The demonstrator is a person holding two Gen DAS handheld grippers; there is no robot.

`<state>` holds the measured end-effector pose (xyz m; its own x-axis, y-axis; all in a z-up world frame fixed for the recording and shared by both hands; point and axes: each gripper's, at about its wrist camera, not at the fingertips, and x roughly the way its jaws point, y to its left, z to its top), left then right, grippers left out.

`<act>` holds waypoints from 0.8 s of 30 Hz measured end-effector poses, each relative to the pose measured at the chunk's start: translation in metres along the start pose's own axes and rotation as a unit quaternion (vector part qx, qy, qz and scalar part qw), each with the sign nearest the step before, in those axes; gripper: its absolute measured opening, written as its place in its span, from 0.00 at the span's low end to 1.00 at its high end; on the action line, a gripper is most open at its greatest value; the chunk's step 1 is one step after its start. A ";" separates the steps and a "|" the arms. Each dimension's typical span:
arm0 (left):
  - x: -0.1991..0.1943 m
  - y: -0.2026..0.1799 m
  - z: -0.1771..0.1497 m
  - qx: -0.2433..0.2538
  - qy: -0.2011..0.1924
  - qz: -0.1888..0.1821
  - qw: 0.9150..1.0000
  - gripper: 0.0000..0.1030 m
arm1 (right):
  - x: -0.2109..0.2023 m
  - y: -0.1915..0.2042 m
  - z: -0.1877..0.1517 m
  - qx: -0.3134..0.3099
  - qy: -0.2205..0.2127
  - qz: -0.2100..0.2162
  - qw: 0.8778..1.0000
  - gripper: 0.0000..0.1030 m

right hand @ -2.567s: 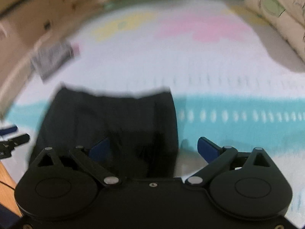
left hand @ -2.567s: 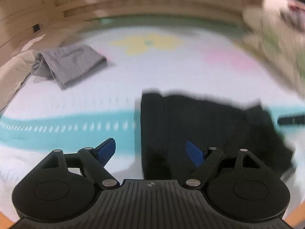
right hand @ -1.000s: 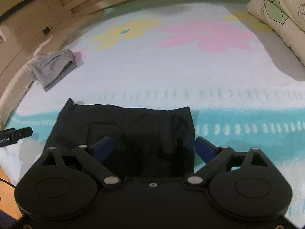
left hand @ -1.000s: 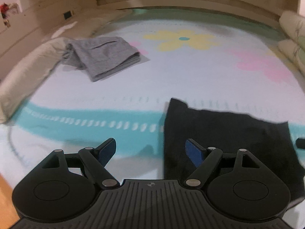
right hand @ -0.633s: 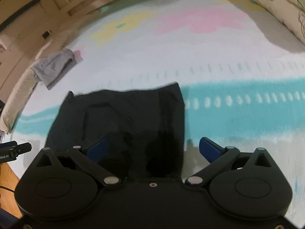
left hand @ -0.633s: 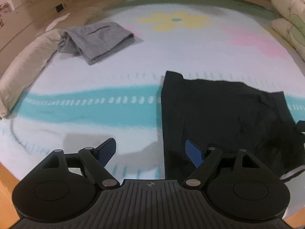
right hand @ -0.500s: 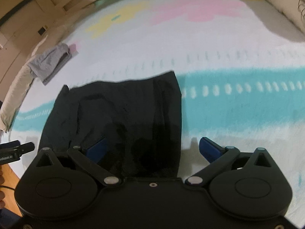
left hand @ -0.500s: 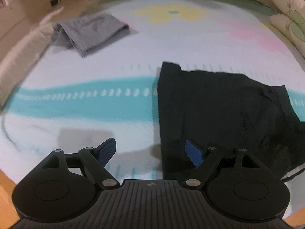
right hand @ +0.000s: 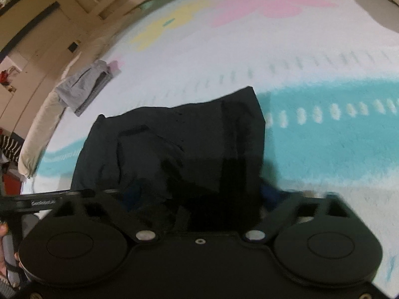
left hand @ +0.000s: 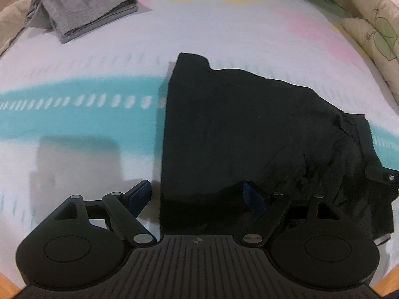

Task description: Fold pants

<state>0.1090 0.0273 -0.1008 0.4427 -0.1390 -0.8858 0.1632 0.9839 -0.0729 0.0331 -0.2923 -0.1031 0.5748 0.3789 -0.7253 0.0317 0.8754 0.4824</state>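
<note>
The black pants lie folded in a flat pile on the white patterned bed cover, also in the right wrist view. My left gripper is open, low over the near left corner of the pile; its left finger is over the cover, its right finger over the cloth. My right gripper is open over the near right part of the pile, its fingers blurred and partly hidden by the cloth. Neither gripper holds anything.
A folded grey garment lies at the far left of the bed, also in the right wrist view. Cream pillows are at the right edge and a long bolster along the left. Wooden bed frame at the near corners.
Both grippers have moved forward and down toward the near edge of the black pants. The pants now fill more of both views. The jaws stay open.
</note>
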 end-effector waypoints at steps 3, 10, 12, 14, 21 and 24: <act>-0.002 -0.007 -0.002 0.014 -0.008 -0.004 1.000 0.68 | -0.002 -0.006 0.000 0.011 0.001 0.006 1.000 0.43; -0.014 -0.011 -0.012 0.035 -0.029 -0.013 0.999 0.56 | -0.007 0.008 0.002 -0.024 -0.005 -0.005 1.000 0.33; -0.016 -0.008 -0.014 0.034 -0.034 -0.019 0.999 0.48 | -0.008 0.010 0.002 -0.028 -0.007 -0.005 1.000 0.32; -0.019 -0.007 -0.016 0.035 -0.044 -0.013 0.998 0.30 | -0.010 0.012 0.003 -0.034 -0.009 -0.005 0.999 0.31; -0.038 -0.010 -0.011 0.044 -0.085 0.002 0.995 0.11 | -0.023 0.025 0.010 -0.050 -0.028 0.007 0.998 0.27; -0.045 -0.014 -0.011 0.046 -0.092 0.013 0.995 0.10 | -0.027 0.034 0.017 -0.051 -0.043 0.016 0.998 0.26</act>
<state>0.0774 0.0209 -0.0650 0.6008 -0.1398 -0.7871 0.2256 0.9742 -0.0009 0.0325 -0.2784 -0.0584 0.6425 0.3843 -0.6630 -0.0695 0.8908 0.4490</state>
